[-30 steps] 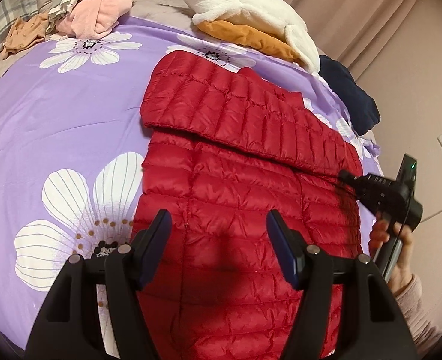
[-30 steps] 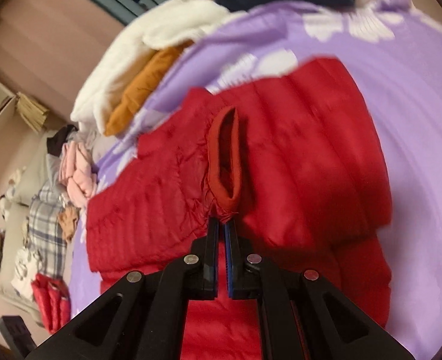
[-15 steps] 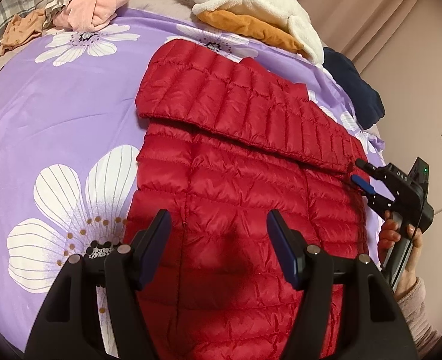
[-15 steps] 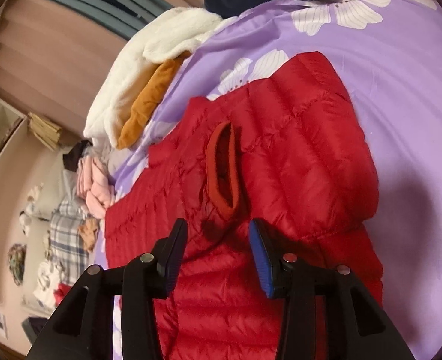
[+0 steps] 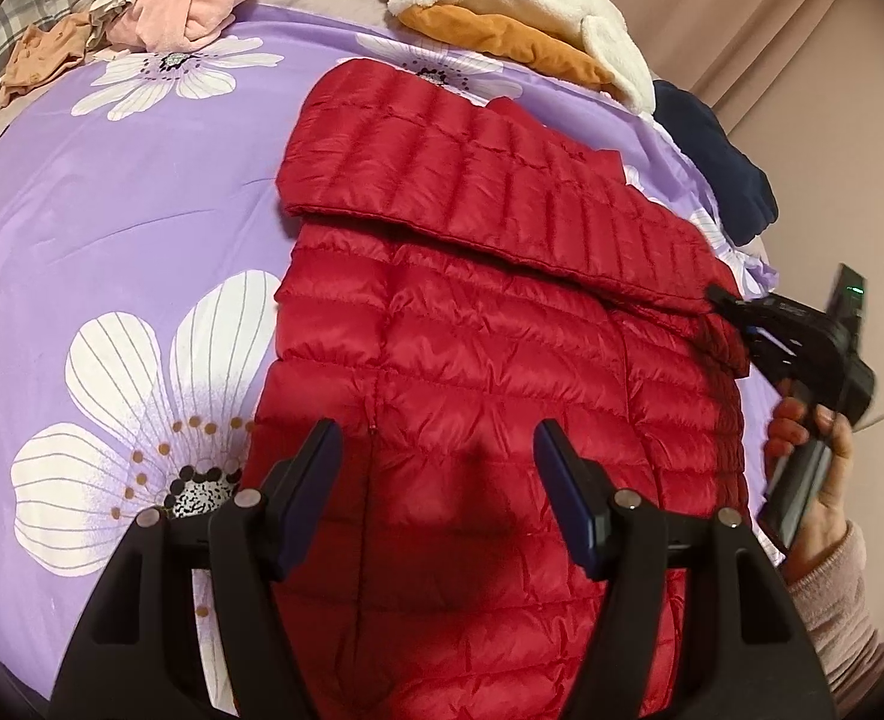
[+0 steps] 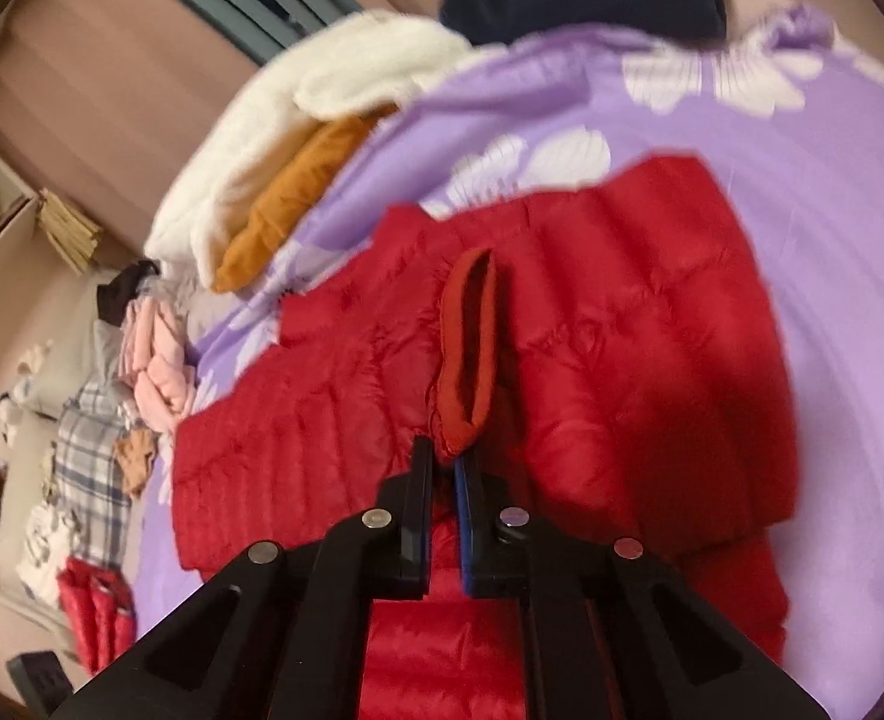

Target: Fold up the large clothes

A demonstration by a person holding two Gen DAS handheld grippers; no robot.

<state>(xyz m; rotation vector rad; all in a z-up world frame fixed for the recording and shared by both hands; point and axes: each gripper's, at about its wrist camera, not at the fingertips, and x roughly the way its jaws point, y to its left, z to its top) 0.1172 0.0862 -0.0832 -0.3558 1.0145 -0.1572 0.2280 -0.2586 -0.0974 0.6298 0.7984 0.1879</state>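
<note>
Having just closed again on the sleeve cuff [image 6: 463,360] — right gripper [image 6: 442,468] pinching it at the edge of the red puffer jacket [image 5: 472,360] lying flat on the purple bedspread [image 5: 111,240], readying 1 more fold — left gripper [image 5: 435,474] hovering part-open, holding nothing.

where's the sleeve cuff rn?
Right wrist view, centre: the sleeve cuff is pinched in the right claw, on the red puffer jacket lying on the purple floral bedspread.
</note>
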